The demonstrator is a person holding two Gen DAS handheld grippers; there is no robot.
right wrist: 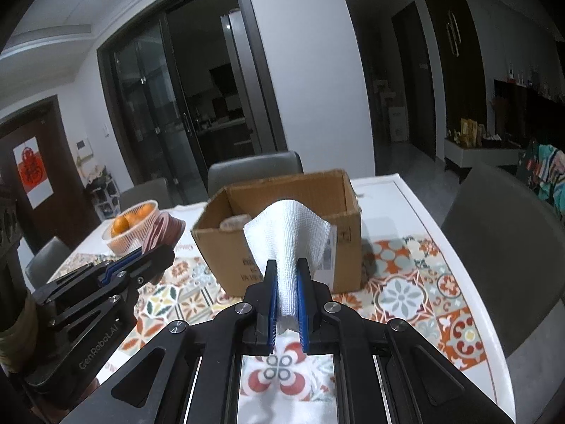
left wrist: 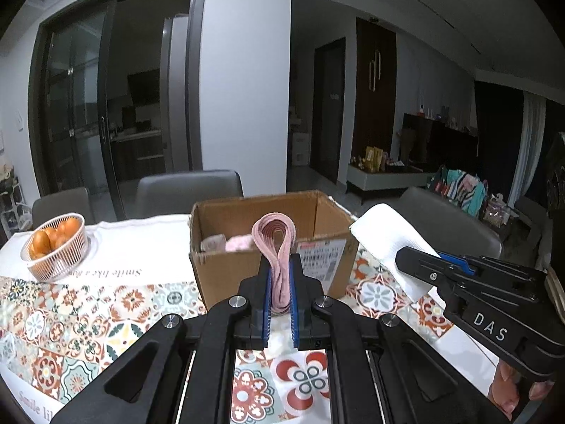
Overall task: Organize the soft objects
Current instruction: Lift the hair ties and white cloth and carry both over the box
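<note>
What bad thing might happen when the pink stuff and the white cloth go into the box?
The left gripper pinches the pink folded bundle only low down, so its loose loops might flop open or slip out. The white cloth in the right gripper fans wide and may snag the cardboard box rim. Both grippers are close together, so they might bump.
</note>
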